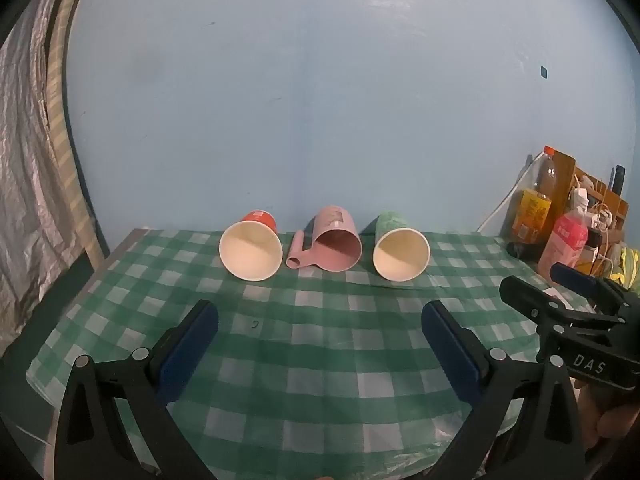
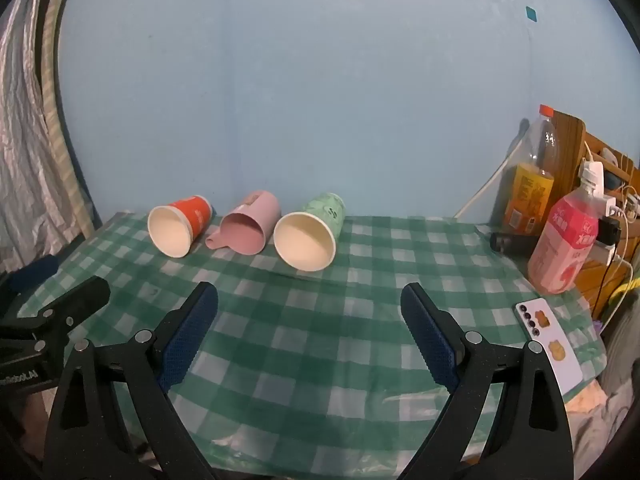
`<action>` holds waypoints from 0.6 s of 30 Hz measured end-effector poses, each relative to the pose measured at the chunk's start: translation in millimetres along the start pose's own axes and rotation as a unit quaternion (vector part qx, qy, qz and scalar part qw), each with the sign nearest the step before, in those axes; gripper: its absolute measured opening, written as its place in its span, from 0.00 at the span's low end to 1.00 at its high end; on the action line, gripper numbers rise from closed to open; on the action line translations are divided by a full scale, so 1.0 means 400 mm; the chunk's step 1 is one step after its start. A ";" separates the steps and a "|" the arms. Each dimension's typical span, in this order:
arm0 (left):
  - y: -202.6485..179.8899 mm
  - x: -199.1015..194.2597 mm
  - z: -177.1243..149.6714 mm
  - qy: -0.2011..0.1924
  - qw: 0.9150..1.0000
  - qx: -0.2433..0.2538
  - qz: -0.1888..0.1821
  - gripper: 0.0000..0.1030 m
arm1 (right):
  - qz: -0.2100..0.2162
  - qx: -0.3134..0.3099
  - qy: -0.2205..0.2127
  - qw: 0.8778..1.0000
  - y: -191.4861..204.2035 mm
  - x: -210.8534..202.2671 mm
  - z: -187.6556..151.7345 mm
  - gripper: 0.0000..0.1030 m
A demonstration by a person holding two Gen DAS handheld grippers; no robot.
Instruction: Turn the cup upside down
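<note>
Three cups lie on their sides in a row at the far side of the table, mouths toward me: a red paper cup point(image 1: 251, 246) point(image 2: 176, 226), a pink mug point(image 1: 330, 240) point(image 2: 247, 226) with its handle to the left, and a green paper cup point(image 1: 398, 246) point(image 2: 310, 236). My left gripper point(image 1: 320, 312) is open and empty, well short of the cups. My right gripper point(image 2: 310, 294) is open and empty, in front of the green cup. The right gripper point(image 1: 532, 284) also shows at the right edge of the left wrist view.
A green-and-white checked cloth point(image 2: 320, 340) covers the table against a blue wall. Two bottles point(image 2: 560, 240) and cables stand at the right edge. A white phone point(image 2: 548, 336) lies near the front right corner. A curtain hangs at left.
</note>
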State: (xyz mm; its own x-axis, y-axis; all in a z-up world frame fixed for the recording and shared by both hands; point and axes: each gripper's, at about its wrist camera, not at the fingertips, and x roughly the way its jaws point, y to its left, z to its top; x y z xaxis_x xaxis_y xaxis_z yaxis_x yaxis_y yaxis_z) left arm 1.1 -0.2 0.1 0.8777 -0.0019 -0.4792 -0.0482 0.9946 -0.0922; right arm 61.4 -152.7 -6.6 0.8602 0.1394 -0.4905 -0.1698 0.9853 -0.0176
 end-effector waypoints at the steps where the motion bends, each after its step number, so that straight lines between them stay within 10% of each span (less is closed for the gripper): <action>1: -0.001 0.002 0.001 0.000 1.000 0.000 -0.001 0.99 | 0.000 0.001 0.000 1.000 0.000 0.000 0.000 0.89; 18: -0.013 -0.009 -0.011 -0.022 1.000 0.011 0.000 0.99 | 0.002 0.000 0.004 1.000 0.005 0.008 -0.007 0.89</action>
State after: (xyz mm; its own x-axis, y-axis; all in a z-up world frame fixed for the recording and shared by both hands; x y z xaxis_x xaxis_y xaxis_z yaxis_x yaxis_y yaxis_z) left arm -3.8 -5.6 -1.6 0.8978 0.0028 -0.4405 -0.0387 0.9966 -0.0726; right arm 62.6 -150.5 -10.7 0.8555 0.1434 -0.4975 -0.1739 0.9846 -0.0153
